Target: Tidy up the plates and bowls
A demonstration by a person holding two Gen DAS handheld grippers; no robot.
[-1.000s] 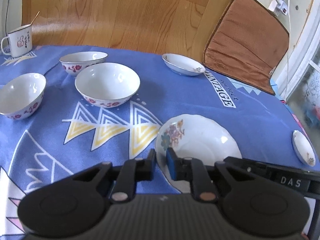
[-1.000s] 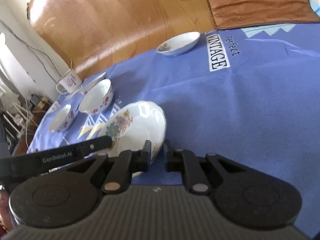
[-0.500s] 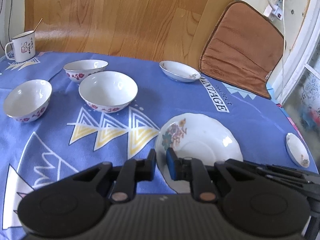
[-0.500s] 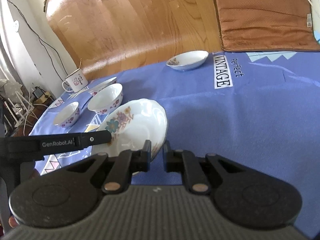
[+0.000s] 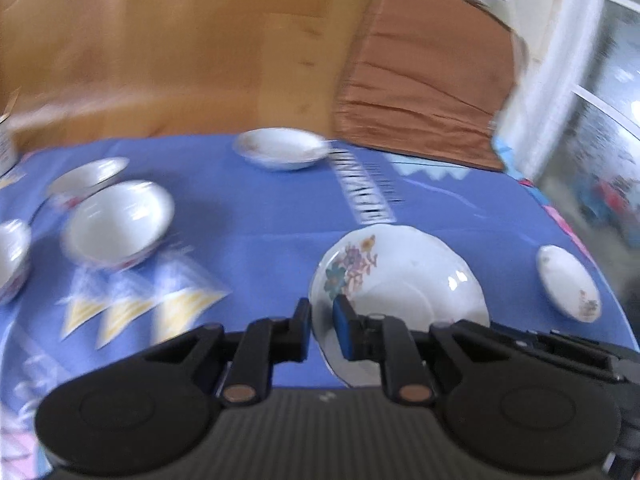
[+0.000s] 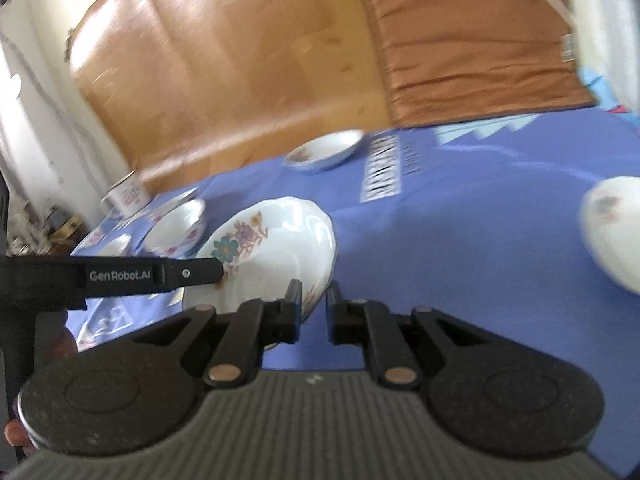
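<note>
Floral plate (image 5: 404,280) is held off the blue tablecloth (image 5: 256,216) by both grippers, tilted. Left gripper (image 5: 322,330) is clamped narrow on the plate's near-left rim, rim seen between the blue pads. Right gripper (image 6: 311,312) is clamped narrow on the opposite rim; in the right wrist view the plate (image 6: 276,252) edge is caught between its fingers, and the left gripper's finger is seen lying across the plate's flower print from the left.

On the cloth, far centre, a shallow white dish (image 5: 280,149) is seen just beside the printed label (image 5: 366,188). At left, a large white bowl (image 5: 118,224) is set, with a second bowl (image 5: 86,174) behind it and a third bowl (image 5: 12,256) cut off at the left edge. A small saucer (image 5: 568,278) is seen on the cloth at right, well apart from the held plate. A mug (image 6: 126,196) is seen far left in the right wrist view. A brown cushion (image 5: 424,92) is propped against the wood panel (image 5: 168,48) at far right. Both views are motion-blurred; fine detail cannot be told.
</note>
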